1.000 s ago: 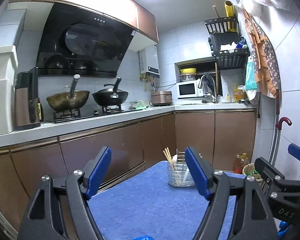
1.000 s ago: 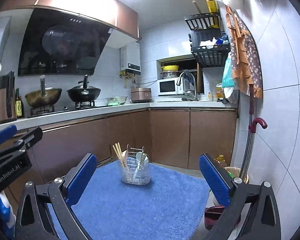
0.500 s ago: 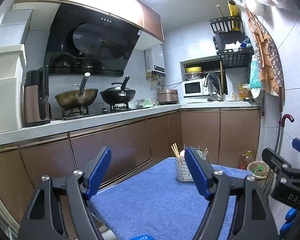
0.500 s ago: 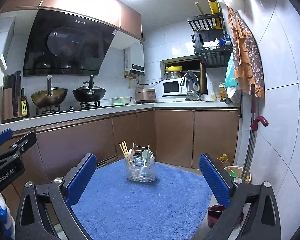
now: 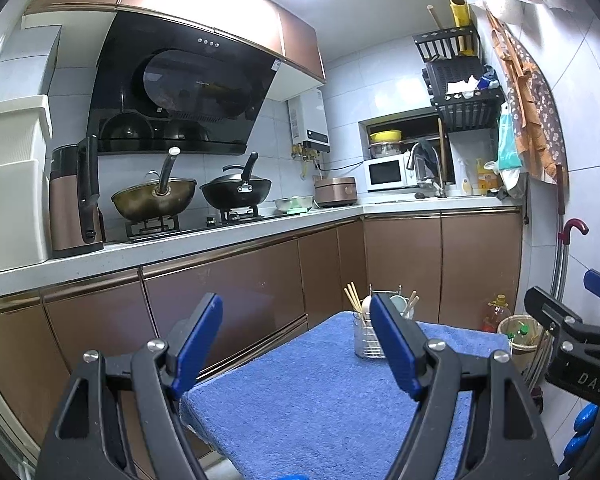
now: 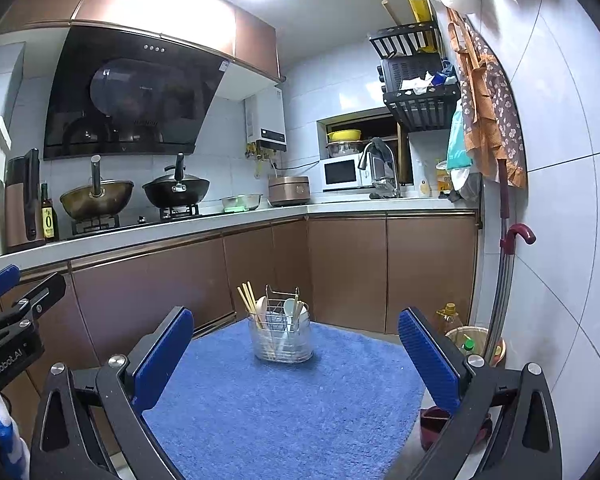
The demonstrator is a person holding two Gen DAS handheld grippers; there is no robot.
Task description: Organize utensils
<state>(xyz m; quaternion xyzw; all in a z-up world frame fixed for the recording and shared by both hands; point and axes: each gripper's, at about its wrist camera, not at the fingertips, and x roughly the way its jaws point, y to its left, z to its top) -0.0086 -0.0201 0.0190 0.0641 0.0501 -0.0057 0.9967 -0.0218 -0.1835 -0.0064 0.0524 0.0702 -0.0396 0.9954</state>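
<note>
A wire utensil caddy (image 6: 281, 338) stands upright at the far end of a table covered by a blue towel (image 6: 284, 408). It holds wooden chopsticks (image 6: 247, 298) and white spoons (image 6: 290, 307). In the left wrist view the caddy (image 5: 365, 336) is partly hidden behind my right finger. My left gripper (image 5: 296, 344) is open and empty, raised above the near end of the towel (image 5: 320, 392). My right gripper (image 6: 296, 354) is open wide and empty, well short of the caddy.
Brown cabinets (image 6: 340, 272) and a counter with woks (image 6: 96, 196) surround the table. A bin with bottles (image 6: 470, 344) and an umbrella (image 6: 516, 240) stand by the right wall. A dark red bowl (image 6: 436, 424) sits low at the table's right edge.
Both grippers have drawn back and risen a little, so the caddy looks farther away and more of the towel shows. Both jaws stay open.
</note>
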